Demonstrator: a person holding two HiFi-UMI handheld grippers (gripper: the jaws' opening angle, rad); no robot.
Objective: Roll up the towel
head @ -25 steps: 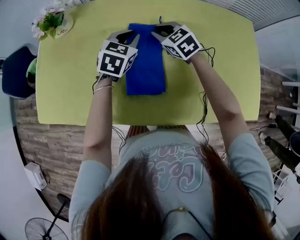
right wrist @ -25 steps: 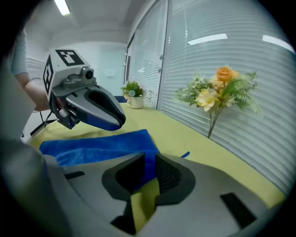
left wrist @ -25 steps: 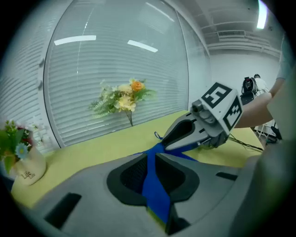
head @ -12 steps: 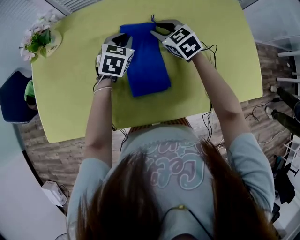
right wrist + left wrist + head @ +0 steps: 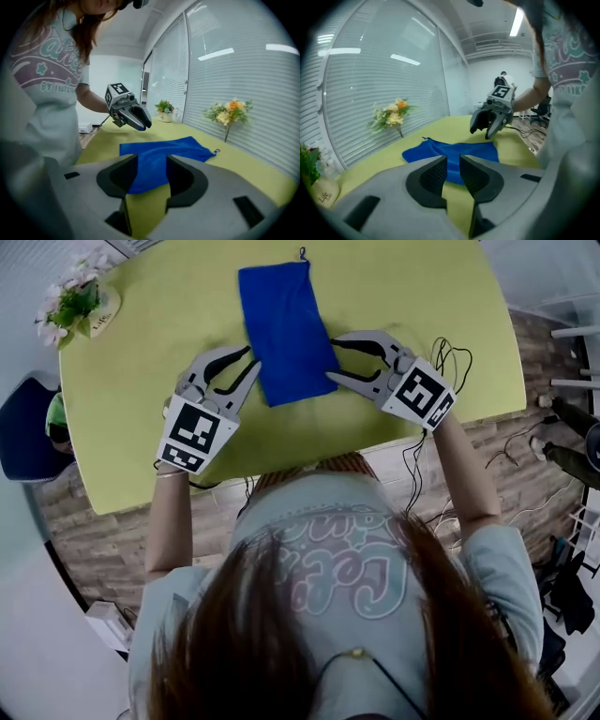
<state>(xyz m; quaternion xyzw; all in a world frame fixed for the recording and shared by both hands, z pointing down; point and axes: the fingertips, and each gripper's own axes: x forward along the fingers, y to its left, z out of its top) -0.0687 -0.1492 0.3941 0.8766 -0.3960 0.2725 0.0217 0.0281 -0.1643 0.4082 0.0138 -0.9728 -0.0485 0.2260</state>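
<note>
On the green table (image 5: 141,390) the blue towel (image 5: 284,329) lies flat, unrolled, its near end between the left gripper (image 5: 249,360) and right gripper (image 5: 331,360); both claws have just been opening, nothing between them; rolling seems about to start, so pinching the near corners comes next; shirt (image 5: 347,559) lettering and flower pot (image 5: 101,307) label are unreadable.

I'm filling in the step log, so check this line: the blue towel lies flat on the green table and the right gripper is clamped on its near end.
Not clamped. In the right gripper view the right gripper has its jaws apart, having just been opening, with nothing between them; the blue towel lies just ahead, flat on the green table as stated.
</note>
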